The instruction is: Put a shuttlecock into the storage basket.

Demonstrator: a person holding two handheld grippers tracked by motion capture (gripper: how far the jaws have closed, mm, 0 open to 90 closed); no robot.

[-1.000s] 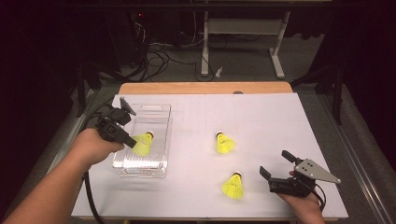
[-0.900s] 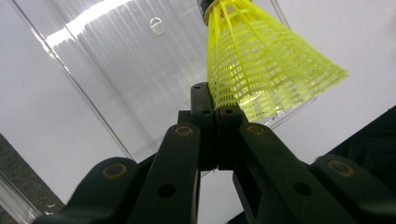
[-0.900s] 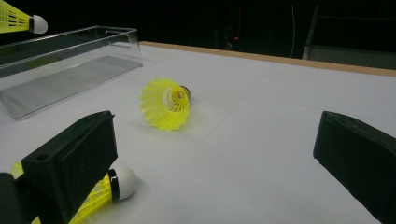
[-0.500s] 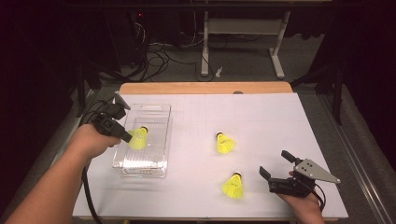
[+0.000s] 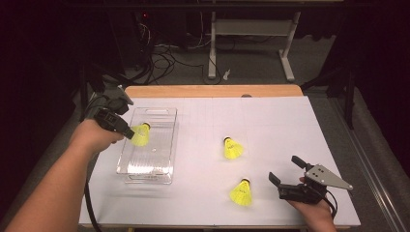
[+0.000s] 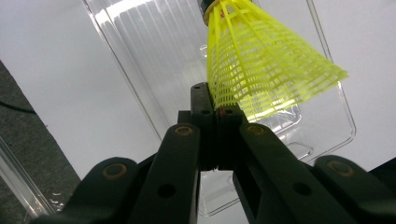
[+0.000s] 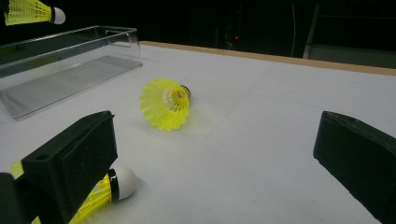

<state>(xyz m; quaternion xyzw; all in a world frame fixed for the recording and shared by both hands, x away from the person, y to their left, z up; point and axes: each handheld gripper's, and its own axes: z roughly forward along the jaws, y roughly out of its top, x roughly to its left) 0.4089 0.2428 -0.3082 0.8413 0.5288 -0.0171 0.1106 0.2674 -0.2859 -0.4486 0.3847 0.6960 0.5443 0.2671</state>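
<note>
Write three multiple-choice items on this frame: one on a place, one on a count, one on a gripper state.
1. Where is the held shuttlecock?
A. above the clear plastic tray
B. flat on the white table
C. beside the right gripper

2. How many yellow shuttlecocks are there?
A. two
B. three
C. four

3. How do the right gripper's jaws stand?
A. shut on a shuttlecock
B. shut on nothing
C. open

Answers:
1 A, the left gripper pinches its skirt over the tray.
2 B, one is held and two lie on the table.
3 C, the right gripper view shows a wide gap between the jaws.
</note>
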